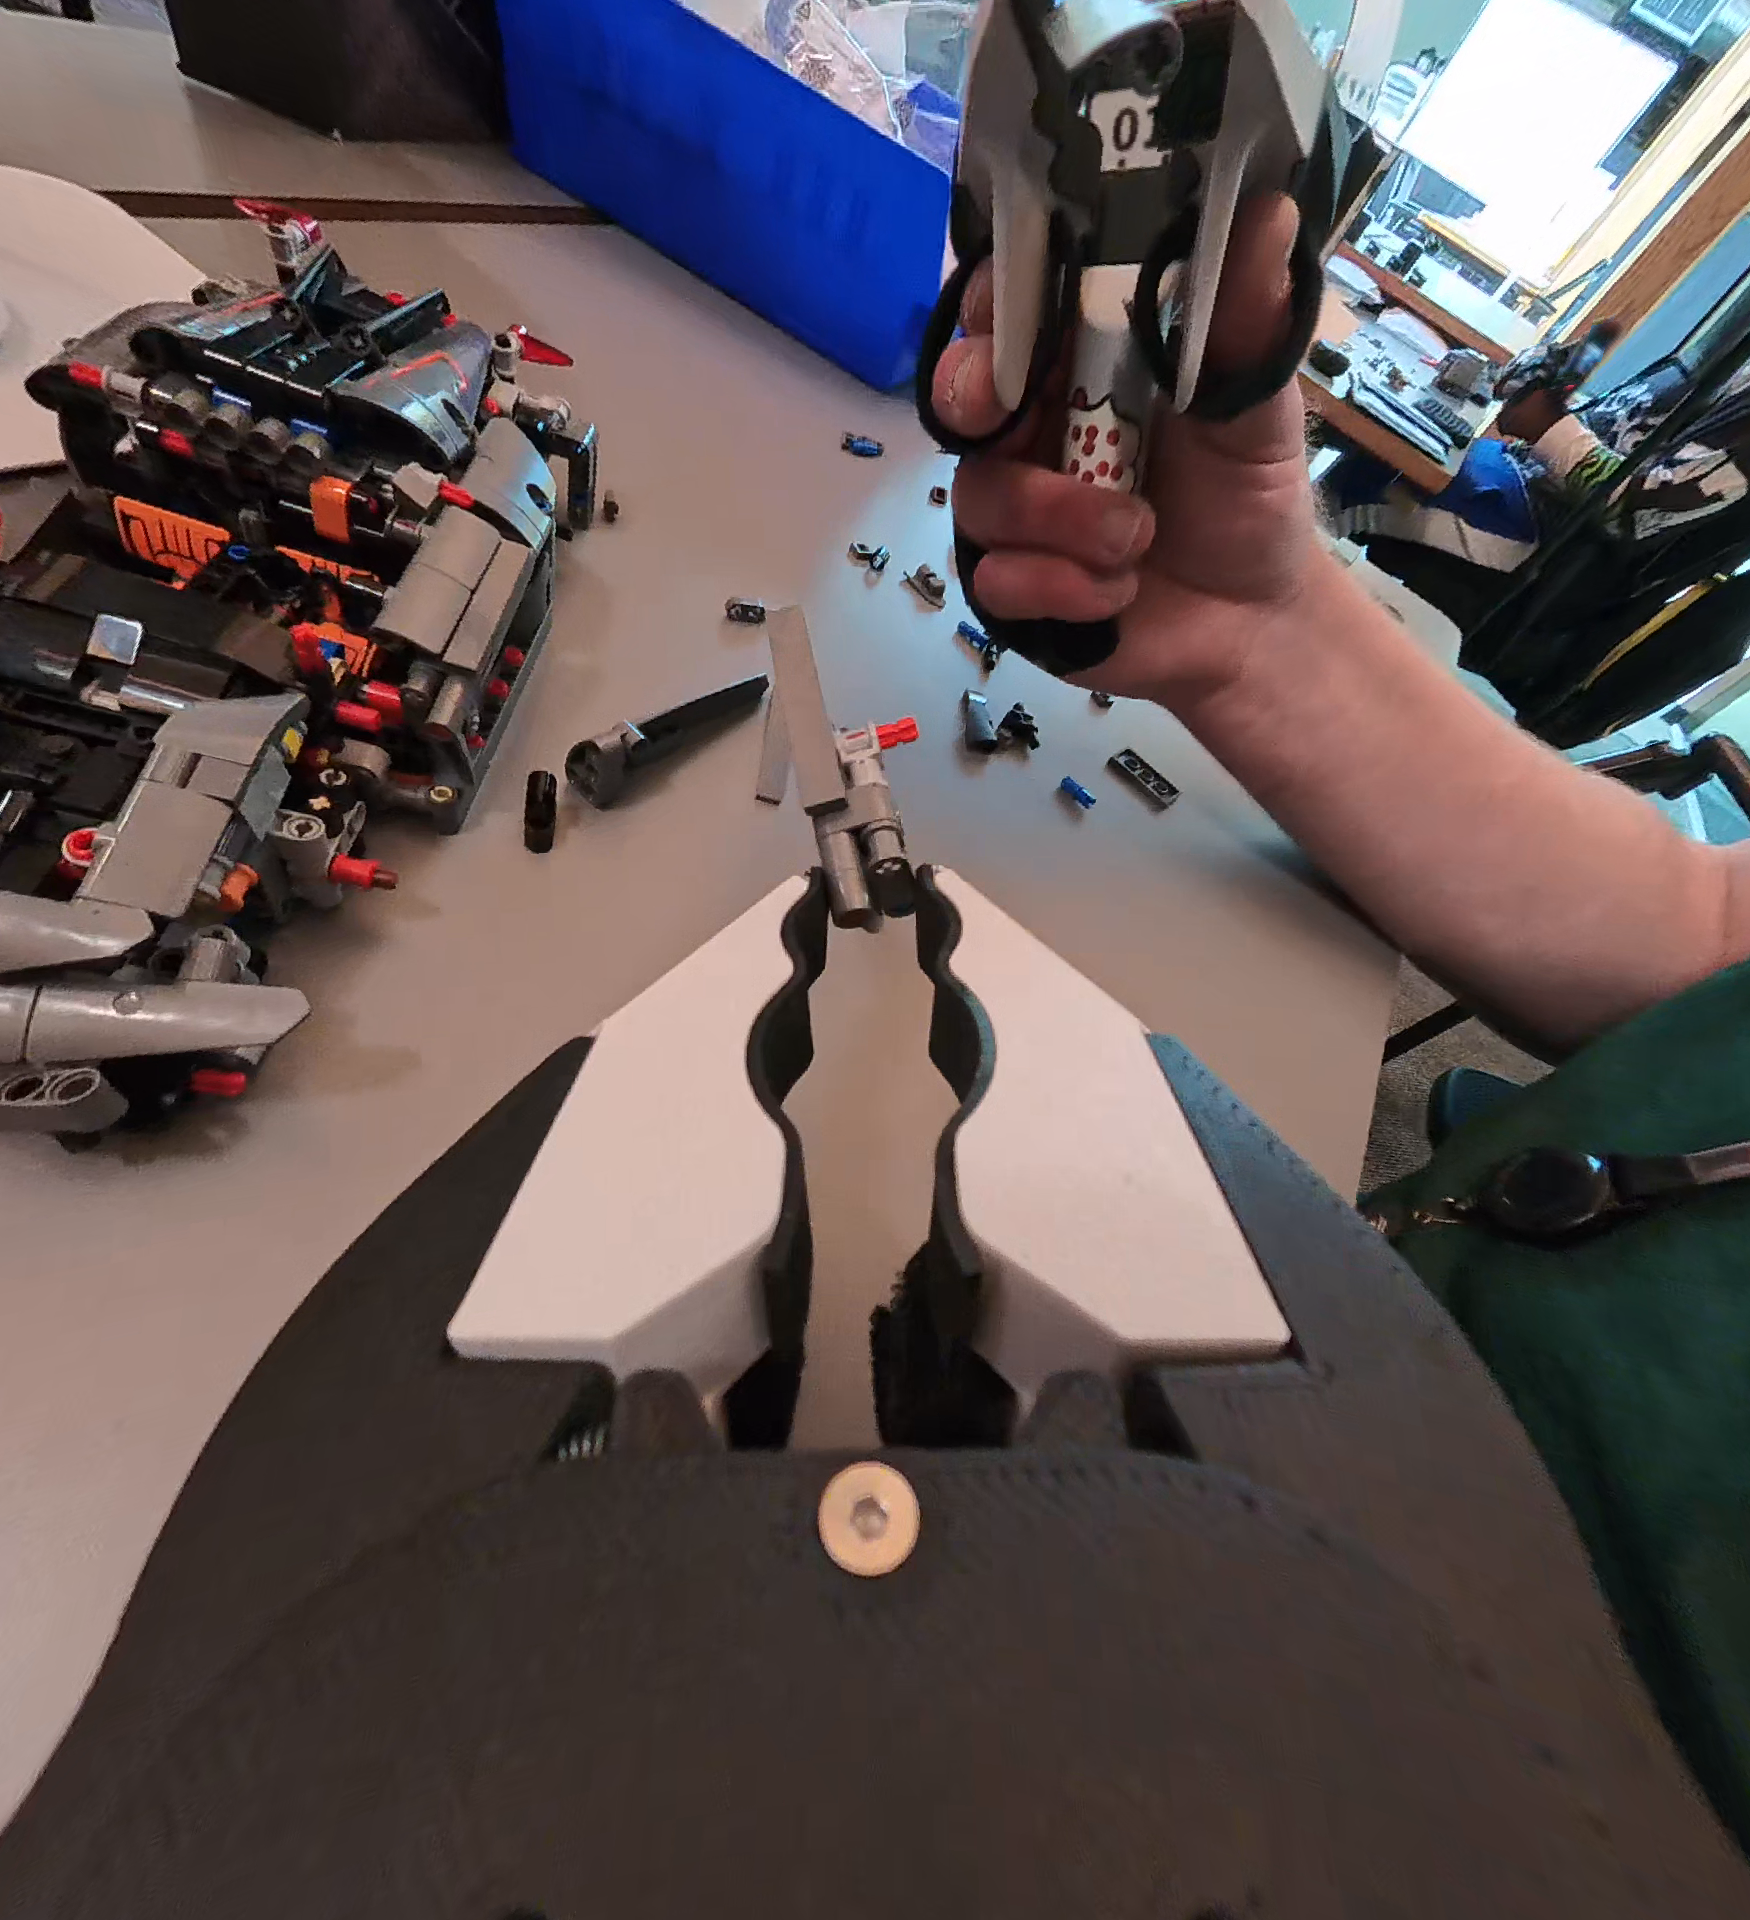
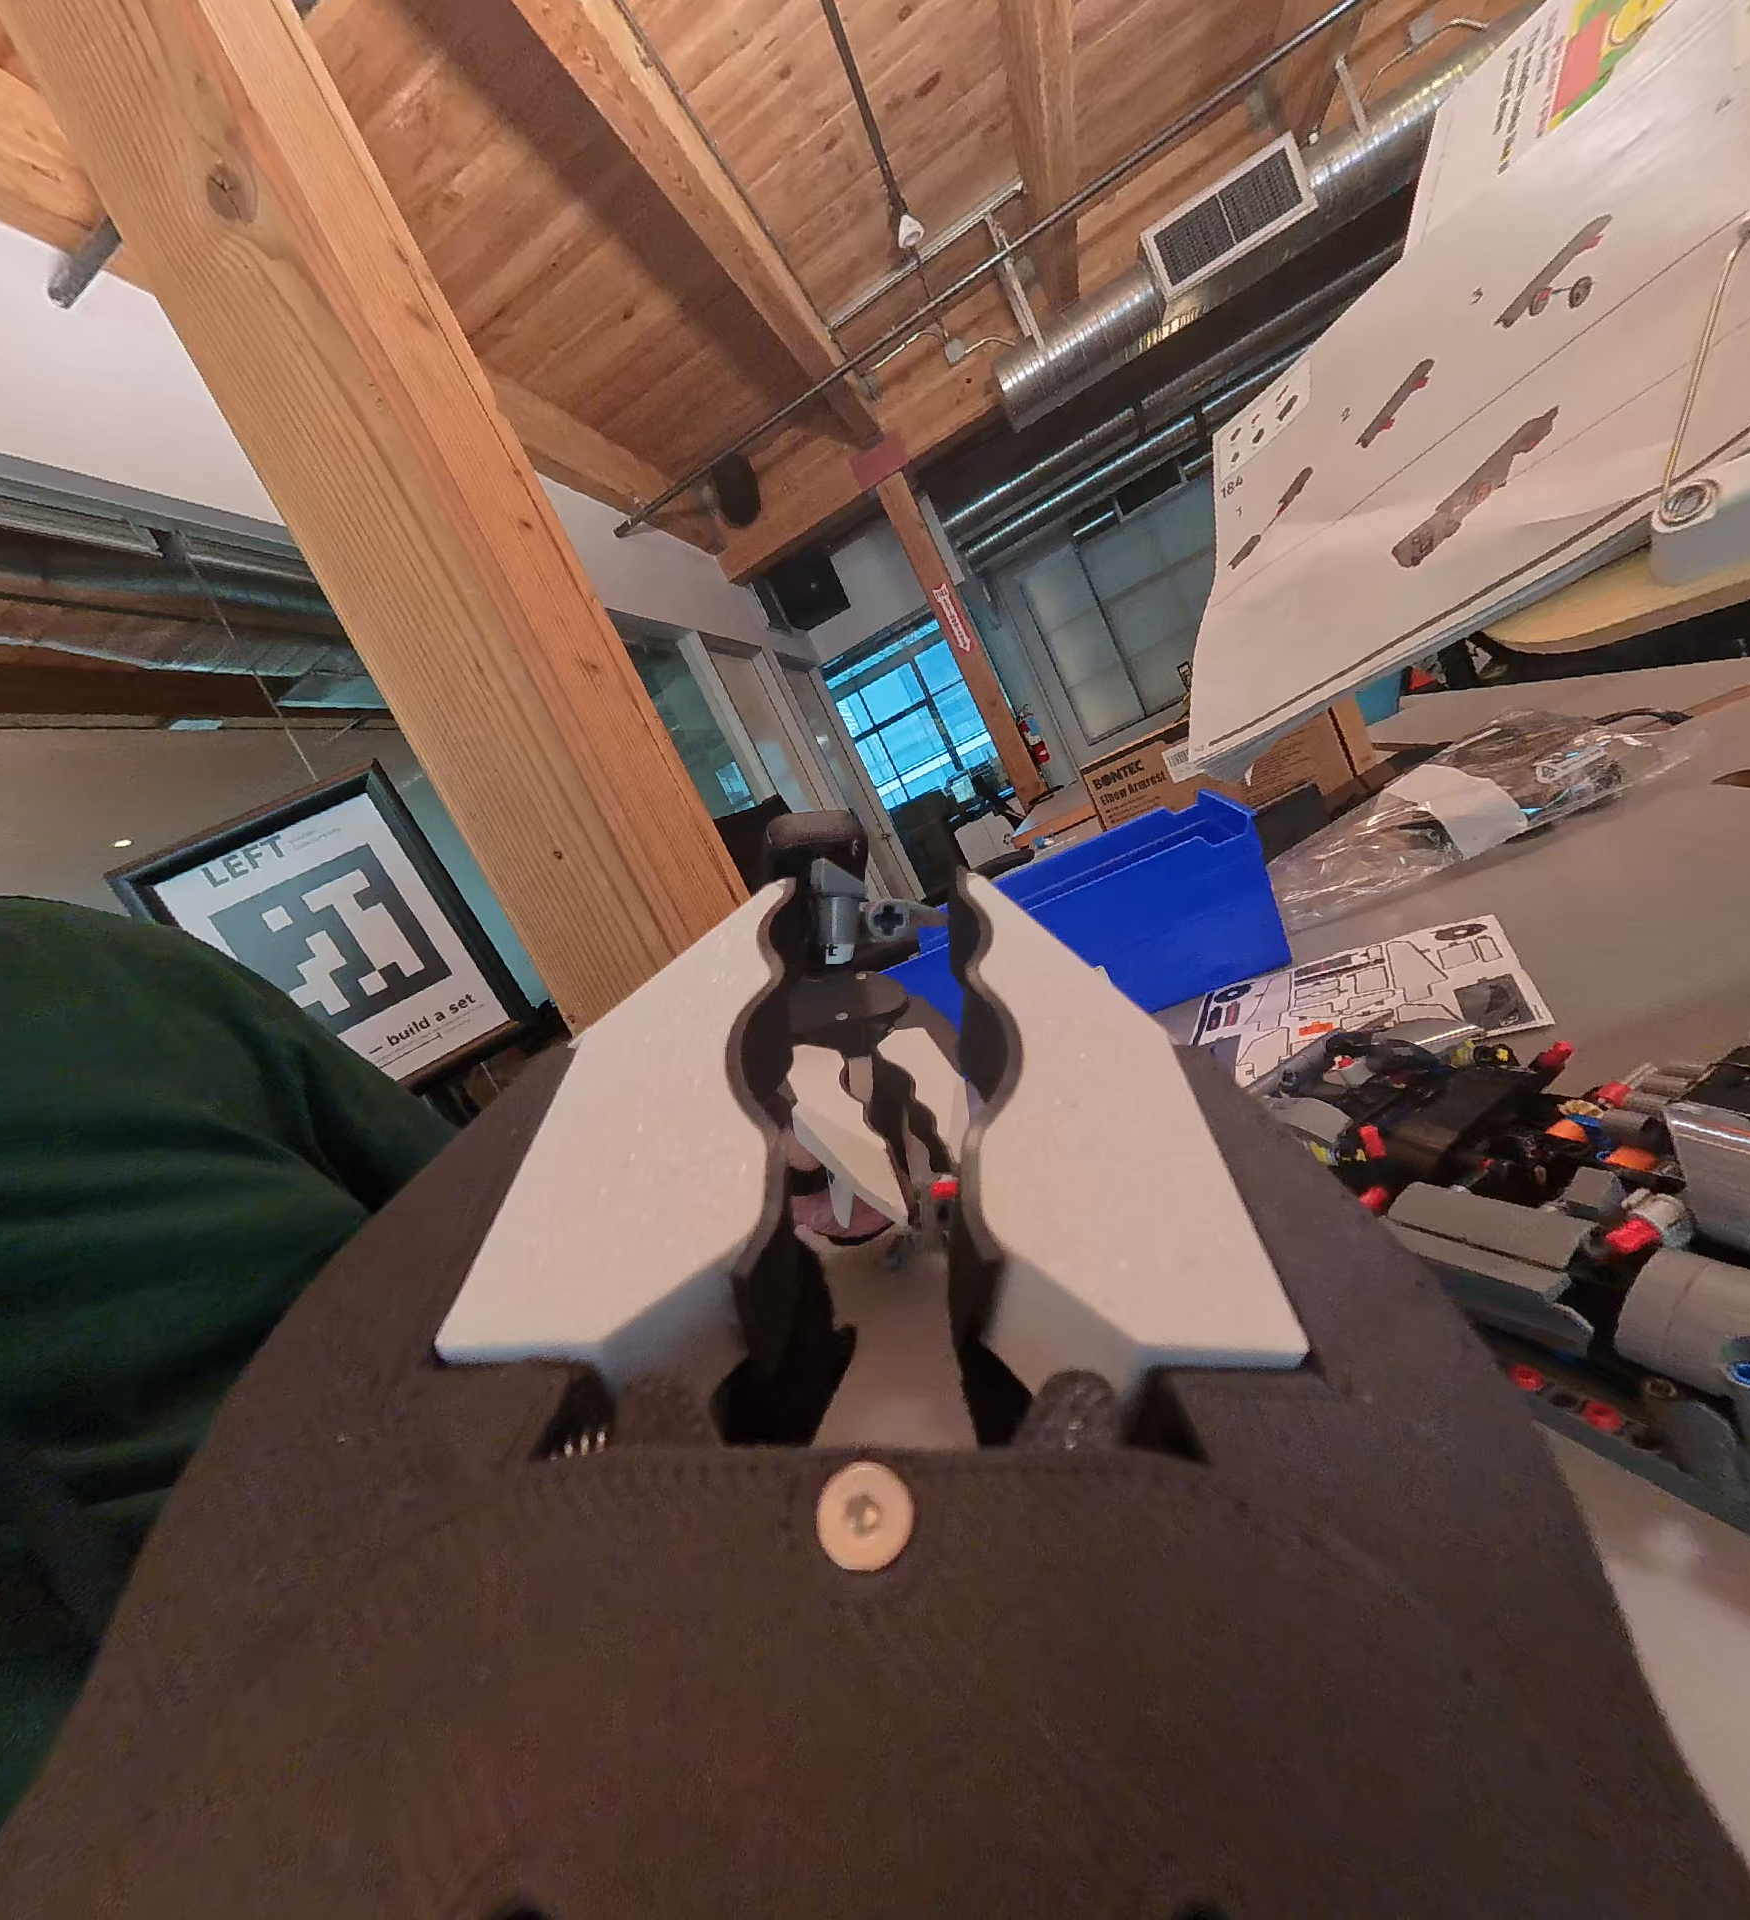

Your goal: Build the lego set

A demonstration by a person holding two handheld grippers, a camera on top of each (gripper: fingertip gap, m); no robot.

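The left gripper pinched a small grey sub-assembly by its tip above the table, the right gripper clamped a small grey piece aloft, and either shallow hold could slip.

On the table, the large part-built model sits to your left, with loose pieces scattered to its right, toward the table's edge. Between them lie a pointed piece and a flat strip. Your left gripper holds a small sub-assembly at its tips, above that strip. Your right hand raises the right gripper above the scattered pieces, a small part at its fingertips. Behind the model stands a bin; a sticker sheet lies before the bin, and the instruction booklet stands propped beyond the model.
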